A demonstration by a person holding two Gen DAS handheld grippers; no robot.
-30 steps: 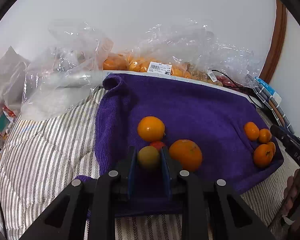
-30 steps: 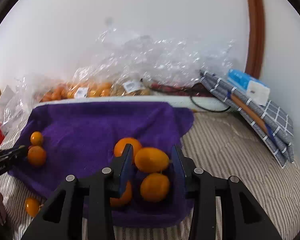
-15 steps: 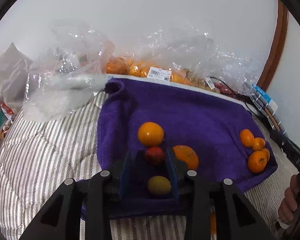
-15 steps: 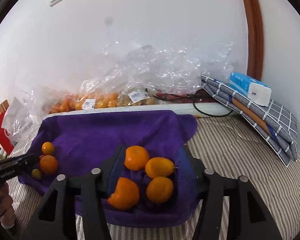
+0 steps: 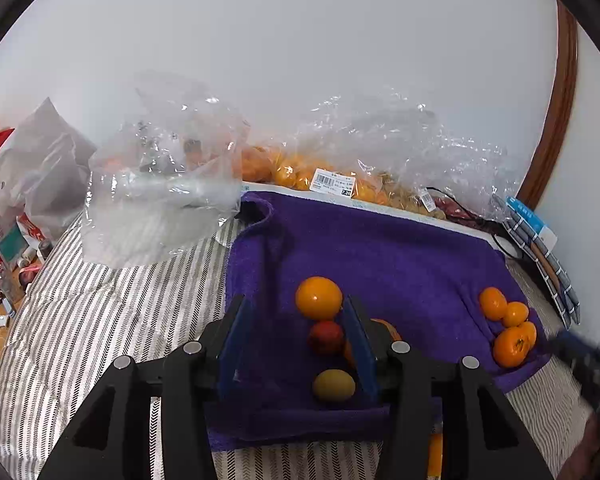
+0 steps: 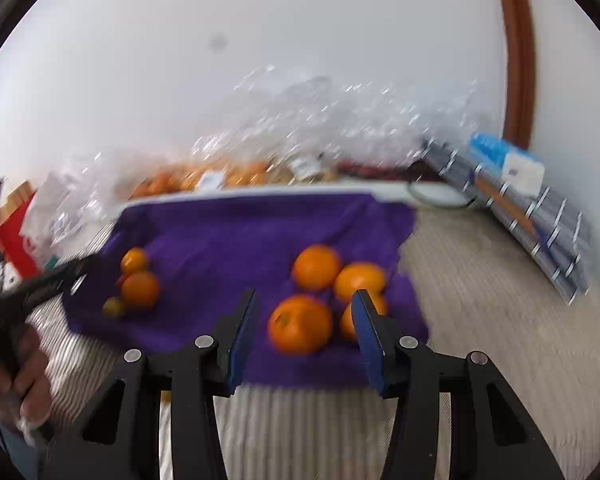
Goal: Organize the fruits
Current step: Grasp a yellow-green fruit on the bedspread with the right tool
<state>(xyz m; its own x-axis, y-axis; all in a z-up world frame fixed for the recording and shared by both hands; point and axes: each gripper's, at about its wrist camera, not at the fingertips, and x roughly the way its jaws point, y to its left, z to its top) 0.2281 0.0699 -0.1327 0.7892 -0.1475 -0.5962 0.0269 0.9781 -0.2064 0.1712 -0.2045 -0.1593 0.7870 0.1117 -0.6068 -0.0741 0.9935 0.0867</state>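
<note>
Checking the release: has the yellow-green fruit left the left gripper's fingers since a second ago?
Yes. The fruit now lies on the purple towel, below the red fruit; the left gripper stands open around it.

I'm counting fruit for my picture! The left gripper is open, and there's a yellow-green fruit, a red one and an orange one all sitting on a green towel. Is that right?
Nearly. The towel is purple, not green; the left wrist view shows it plainly. The rest holds: the left gripper is open, with the yellow-green fruit, the red one and the orange one sitting on that towel.
</note>
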